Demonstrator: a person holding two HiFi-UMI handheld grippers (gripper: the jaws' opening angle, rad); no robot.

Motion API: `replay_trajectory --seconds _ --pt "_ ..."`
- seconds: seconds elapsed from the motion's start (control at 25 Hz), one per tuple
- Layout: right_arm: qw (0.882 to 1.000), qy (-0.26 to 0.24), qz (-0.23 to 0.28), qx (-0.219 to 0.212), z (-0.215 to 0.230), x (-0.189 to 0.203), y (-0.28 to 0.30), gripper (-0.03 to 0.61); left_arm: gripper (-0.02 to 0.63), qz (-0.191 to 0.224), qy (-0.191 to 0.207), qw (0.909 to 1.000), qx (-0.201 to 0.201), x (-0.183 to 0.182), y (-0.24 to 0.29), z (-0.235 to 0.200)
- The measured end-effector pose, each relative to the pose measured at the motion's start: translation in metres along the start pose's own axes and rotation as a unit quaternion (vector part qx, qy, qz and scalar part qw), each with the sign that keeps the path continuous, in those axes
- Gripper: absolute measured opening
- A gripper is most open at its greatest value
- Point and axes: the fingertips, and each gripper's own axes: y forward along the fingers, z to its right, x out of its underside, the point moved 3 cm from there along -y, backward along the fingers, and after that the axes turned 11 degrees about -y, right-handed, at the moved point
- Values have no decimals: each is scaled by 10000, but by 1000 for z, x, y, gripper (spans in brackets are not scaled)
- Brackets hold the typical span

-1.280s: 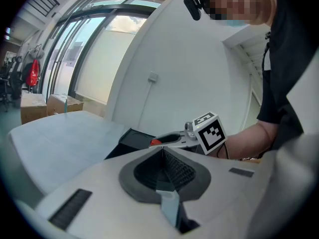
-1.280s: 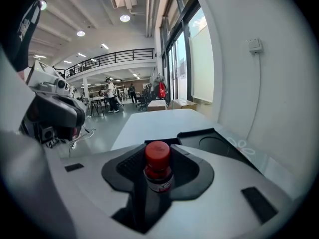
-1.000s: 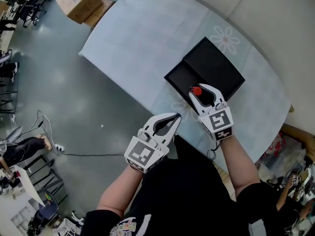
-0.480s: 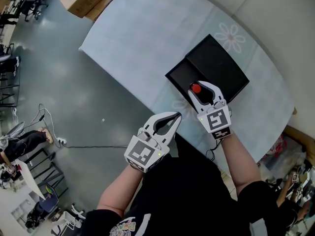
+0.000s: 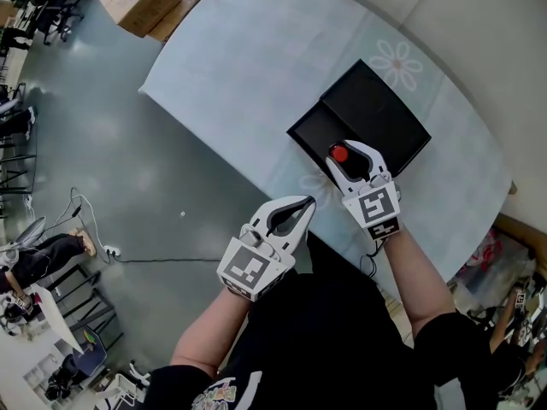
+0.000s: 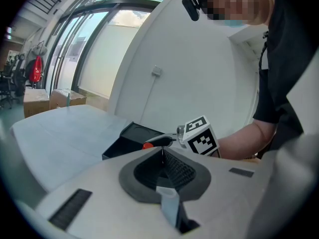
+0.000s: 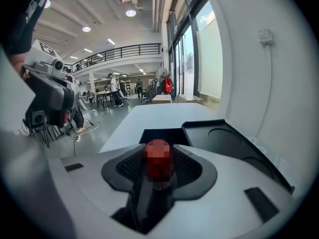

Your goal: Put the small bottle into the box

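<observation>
Now: bottle pinched at box

Just beyond the right claw [image 5: 348,150] lie the worktop [image 5: 248,67] and the open black box [image 5: 380,114]. Only the head view places the left claw [image 5: 301,205] at the worktop's edge. Its own view shows it pressed together, empty. The right claw pinches the small bottle [image 7: 158,166].

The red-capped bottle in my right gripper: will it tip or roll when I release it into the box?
The small bottle looks narrow with a rounded cap, so it will probably tip and roll. The right gripper pinches it without visible squashing: likely rigid and light. The box walls should contain it.
</observation>
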Motion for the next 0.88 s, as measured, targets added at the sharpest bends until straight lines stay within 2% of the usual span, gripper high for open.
replay_trajectory --seconds 0.28,0.48,0.76,0.88 --pt "9993 37 -85 374 -9 -8 -23 160 9 -27 39 9999 127 -12 -29 13" --pt "9965 133 -30 826 -20 -20 -53 161 8 51 400 9984 398 -13 -52 18" --pt "9854 691 428 1497 -46 -58 -117 160 8 180 724 9937 842 -28 -88 43" --pt "9786 848 712 1733 -57 -77 -141 116 8 341 874 9900 1051 -37 -99 49"
